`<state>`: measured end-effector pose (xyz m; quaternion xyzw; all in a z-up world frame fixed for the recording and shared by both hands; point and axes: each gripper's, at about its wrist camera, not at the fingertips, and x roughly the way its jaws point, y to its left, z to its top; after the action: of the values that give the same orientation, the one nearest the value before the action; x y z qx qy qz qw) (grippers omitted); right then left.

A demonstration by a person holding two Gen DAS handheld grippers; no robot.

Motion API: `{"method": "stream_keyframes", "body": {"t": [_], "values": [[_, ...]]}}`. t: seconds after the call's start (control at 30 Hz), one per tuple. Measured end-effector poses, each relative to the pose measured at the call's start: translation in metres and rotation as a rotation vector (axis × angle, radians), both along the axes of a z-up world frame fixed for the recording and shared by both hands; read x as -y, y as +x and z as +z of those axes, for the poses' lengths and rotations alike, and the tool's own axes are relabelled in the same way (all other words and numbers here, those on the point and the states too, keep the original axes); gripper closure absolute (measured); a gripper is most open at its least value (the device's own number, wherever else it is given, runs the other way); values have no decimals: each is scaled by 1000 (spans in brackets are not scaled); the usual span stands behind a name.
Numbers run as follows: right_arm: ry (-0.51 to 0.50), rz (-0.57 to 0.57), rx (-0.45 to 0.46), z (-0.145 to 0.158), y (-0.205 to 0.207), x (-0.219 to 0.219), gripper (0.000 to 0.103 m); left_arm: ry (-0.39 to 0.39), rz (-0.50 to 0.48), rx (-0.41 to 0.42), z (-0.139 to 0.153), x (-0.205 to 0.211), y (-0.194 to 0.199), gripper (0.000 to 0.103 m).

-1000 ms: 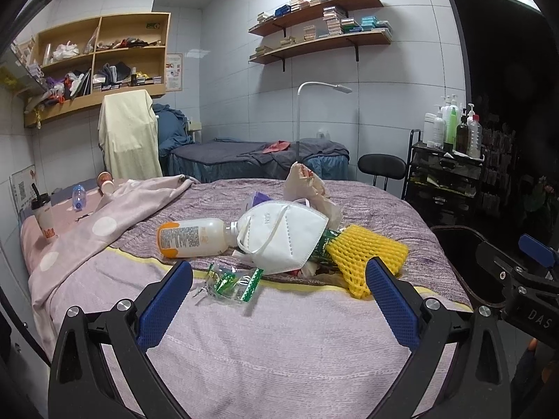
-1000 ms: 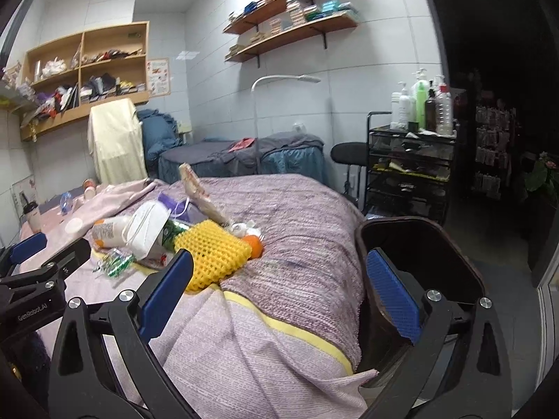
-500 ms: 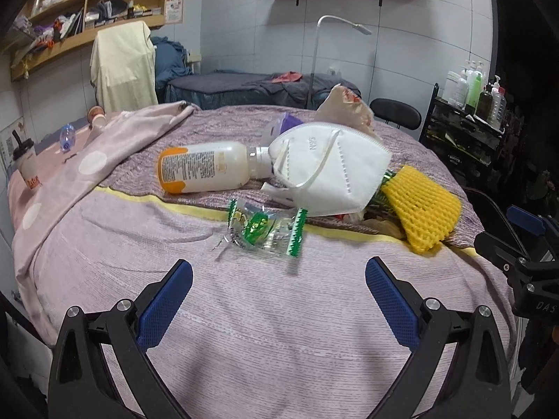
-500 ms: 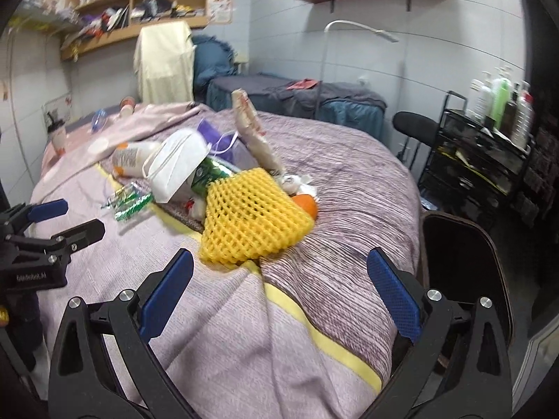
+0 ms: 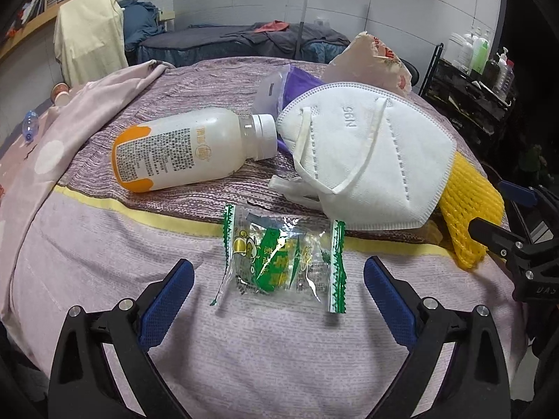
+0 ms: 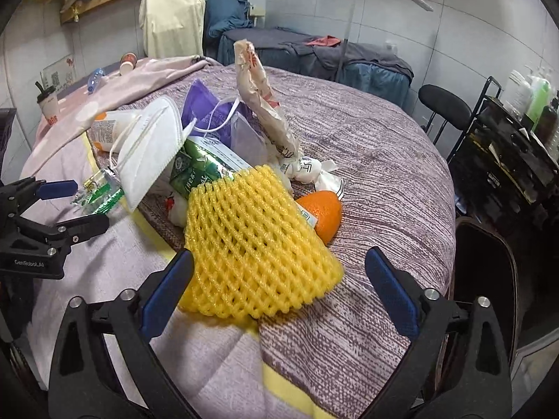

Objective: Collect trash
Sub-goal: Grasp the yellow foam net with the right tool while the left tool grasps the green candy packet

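Note:
A pile of trash lies on a purple bed cover. In the left wrist view my left gripper (image 5: 279, 300) is open, with a clear green candy wrapper (image 5: 283, 262) lying between its fingers. Behind it lie a white bottle with orange ends (image 5: 188, 150) and a white N95 mask (image 5: 370, 160). In the right wrist view my right gripper (image 6: 279, 293) is open around the near end of a yellow foam net (image 6: 255, 248). An orange (image 6: 323, 214), a green carton (image 6: 199, 171) and a crumpled paper bag (image 6: 265, 97) lie beyond it. The left gripper (image 6: 73, 206) also shows there at the wrapper (image 6: 101, 192).
A dark bin (image 6: 485, 272) stands at the bed's right edge. A black trolley with bottles (image 6: 517, 139) and a stool (image 6: 443, 104) stand further right. A pink spotted blanket (image 5: 70, 122) covers the bed's left side. Another bed (image 5: 244, 42) is behind.
Both grippers have moved forward and down toward the pile. The left one now straddles the candy wrapper, the right one straddles the yellow foam net.

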<state>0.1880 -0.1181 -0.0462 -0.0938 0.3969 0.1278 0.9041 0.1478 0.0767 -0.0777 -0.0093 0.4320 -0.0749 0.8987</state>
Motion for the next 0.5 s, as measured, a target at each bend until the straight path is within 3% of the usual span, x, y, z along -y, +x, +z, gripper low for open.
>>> {"method": "stream_keyframes", "body": {"t": [0.1,0.2,0.33,0.4,0.5], "values": [[13,28,-38,-7,5,-2,37,-38,-9,-36,-5,-2,7,30],[54,39,-52,-10,6,1,55,-53,-2,-20,-5,-3,5,40],[84,33,-41,-8,2,6,65,-64,2,7,-2,-3,0,52],[92,32,-33,-8,0,6,69,-58,3,21,0,-3,-1,64],[98,30,-14,-5,-5,6,72,-58,7,37,4,-3,-5,67]]}}
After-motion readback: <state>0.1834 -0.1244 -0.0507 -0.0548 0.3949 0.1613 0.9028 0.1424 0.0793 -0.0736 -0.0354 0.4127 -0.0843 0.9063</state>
